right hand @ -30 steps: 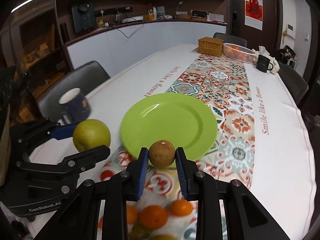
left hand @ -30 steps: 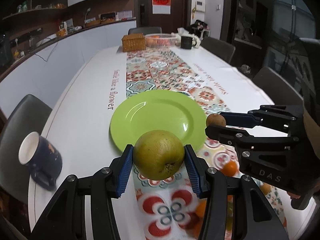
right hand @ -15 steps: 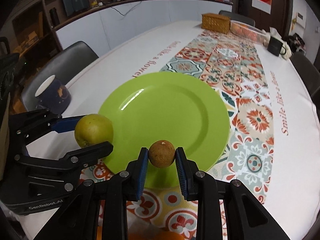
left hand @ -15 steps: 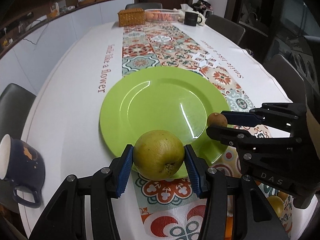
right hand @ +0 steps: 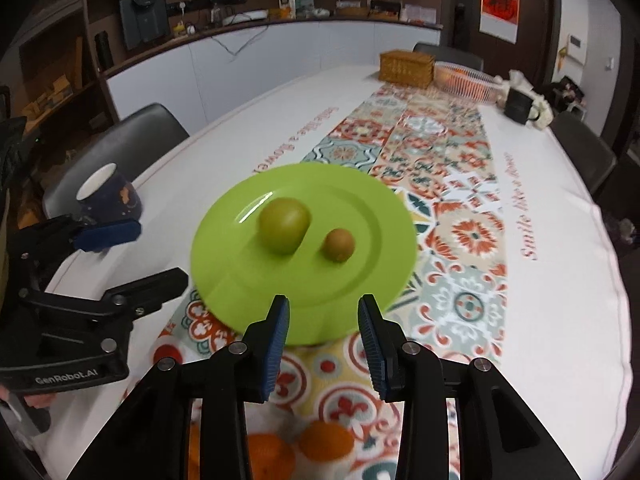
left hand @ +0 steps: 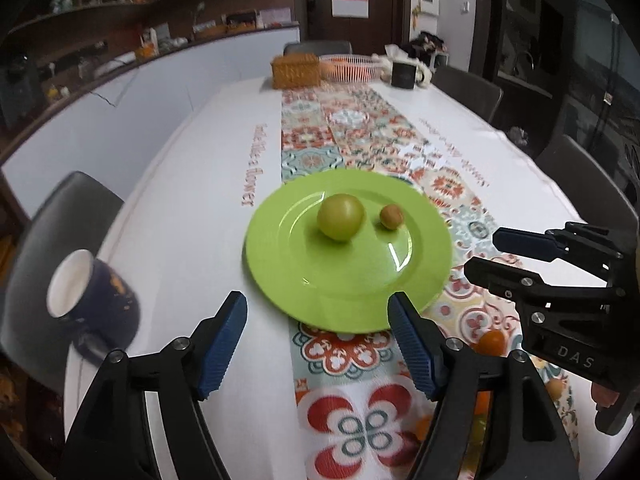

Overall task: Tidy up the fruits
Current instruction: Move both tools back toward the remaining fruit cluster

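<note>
A green plate (left hand: 320, 280) (right hand: 248, 280) lies on the patterned table runner. On it rest a yellow-green pear (left hand: 340, 216) (right hand: 284, 225) and, to its right, a small brown kiwi (left hand: 391, 216) (right hand: 339, 244). My left gripper (left hand: 318, 344) is open and empty, held back from the plate's near rim; it also shows at the left of the right wrist view (right hand: 132, 254). My right gripper (right hand: 323, 340) is open and empty near the plate's near rim; it shows at the right of the left wrist view (left hand: 486, 252). Several oranges (right hand: 326, 442) (left hand: 490, 342) lie on the runner below the grippers.
A dark blue mug (left hand: 94, 298) (right hand: 110, 196) stands on the white cloth left of the plate. At the table's far end are a wicker box (left hand: 296, 70), a white wire basket (left hand: 350, 67) and a black mug (left hand: 402, 74). Dark chairs (left hand: 472, 94) surround the table.
Both grippers have opened and pulled back. The pear left the left gripper and the kiwi left the right gripper; both now rest on the green plate.
</note>
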A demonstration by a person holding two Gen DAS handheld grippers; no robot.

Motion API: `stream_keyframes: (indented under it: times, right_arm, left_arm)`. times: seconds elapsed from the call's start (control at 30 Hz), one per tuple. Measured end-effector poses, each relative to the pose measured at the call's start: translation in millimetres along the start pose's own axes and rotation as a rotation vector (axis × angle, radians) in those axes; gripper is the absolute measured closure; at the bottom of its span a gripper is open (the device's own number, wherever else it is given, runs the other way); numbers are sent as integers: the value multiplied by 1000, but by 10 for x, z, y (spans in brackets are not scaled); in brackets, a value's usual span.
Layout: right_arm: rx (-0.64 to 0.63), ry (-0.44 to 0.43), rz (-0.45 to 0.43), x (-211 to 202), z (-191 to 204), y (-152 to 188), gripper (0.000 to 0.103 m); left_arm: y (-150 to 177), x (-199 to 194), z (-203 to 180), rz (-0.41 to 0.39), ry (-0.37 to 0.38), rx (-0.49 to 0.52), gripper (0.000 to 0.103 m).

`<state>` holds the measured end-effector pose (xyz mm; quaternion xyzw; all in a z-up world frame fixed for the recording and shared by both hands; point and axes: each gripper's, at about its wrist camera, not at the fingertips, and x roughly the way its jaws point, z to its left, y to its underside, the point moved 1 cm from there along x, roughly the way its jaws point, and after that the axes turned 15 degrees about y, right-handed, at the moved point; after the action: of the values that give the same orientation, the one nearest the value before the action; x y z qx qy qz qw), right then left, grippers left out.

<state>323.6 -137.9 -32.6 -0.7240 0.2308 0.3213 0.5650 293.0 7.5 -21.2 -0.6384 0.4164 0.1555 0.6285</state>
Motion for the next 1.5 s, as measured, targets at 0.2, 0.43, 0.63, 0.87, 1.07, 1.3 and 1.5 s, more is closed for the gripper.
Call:
stream_keyframes:
  times: [0.2,0.43,0.63,0.87,1.07,1.3,1.5]
  right_arm:
    - [32,15,-84,-524,-91,99,56]
    - [81,60,-146,-991,-203,236,40]
    - [94,127,-171,-1244,-237,453,40]
    - [141,136,-137,-1354,-315,710,40]
    - [159,182,-98,-1370,-356,944,40]
    - [174,191,-18,-1277,-416,1194,40]
    - [176,187,63,-1126,-401,1398,40]
  left_arm:
    - [85,-463,-222,-87,-34,6,21]
    - [225,-848,-420,-152,-53,8,15]
    - [397,-1010,-560,-155,-53,18,14]
    - [606,-1041,-703,-131,-25,27,15]
    - [800,-978,-800,-95,-32,56,15]
    - [977,-804,-855,-32,-41,90,15]
    - [1097,-601,-844,35,-22,84,15]
